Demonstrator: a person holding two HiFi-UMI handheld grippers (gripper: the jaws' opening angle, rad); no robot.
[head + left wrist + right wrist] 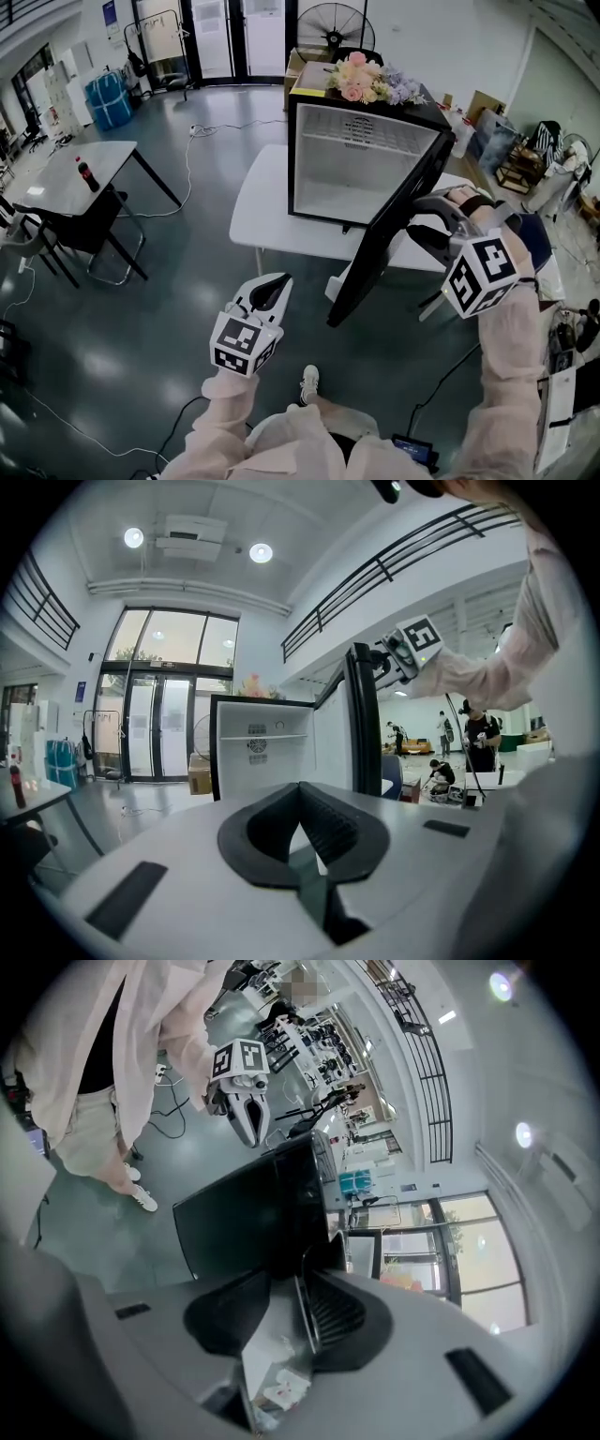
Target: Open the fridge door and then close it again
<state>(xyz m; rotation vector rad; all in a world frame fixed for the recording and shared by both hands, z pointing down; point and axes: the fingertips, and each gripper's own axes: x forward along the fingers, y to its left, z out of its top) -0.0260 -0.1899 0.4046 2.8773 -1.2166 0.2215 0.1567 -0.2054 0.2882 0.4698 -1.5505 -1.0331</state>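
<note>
A black mini fridge [361,159] stands on a white table [267,211], its white inside bare. Its black door [384,234] is swung wide out toward me. My right gripper [424,217] sits at the door's free edge with a jaw on each side. In the right gripper view the door [253,1213] fills the gap between the fingertips of the right gripper [305,1260]. My left gripper [272,286] hangs low in front of the table, shut and holding nothing. In the left gripper view its tips [300,789] meet, facing the open fridge [262,752].
A bunch of flowers [370,80] lies on the fridge top. A second table with a cola bottle [86,173] and chairs stands at the left. Cables run across the floor. A fan [336,23] and boxes stand behind the fridge, clutter at the right.
</note>
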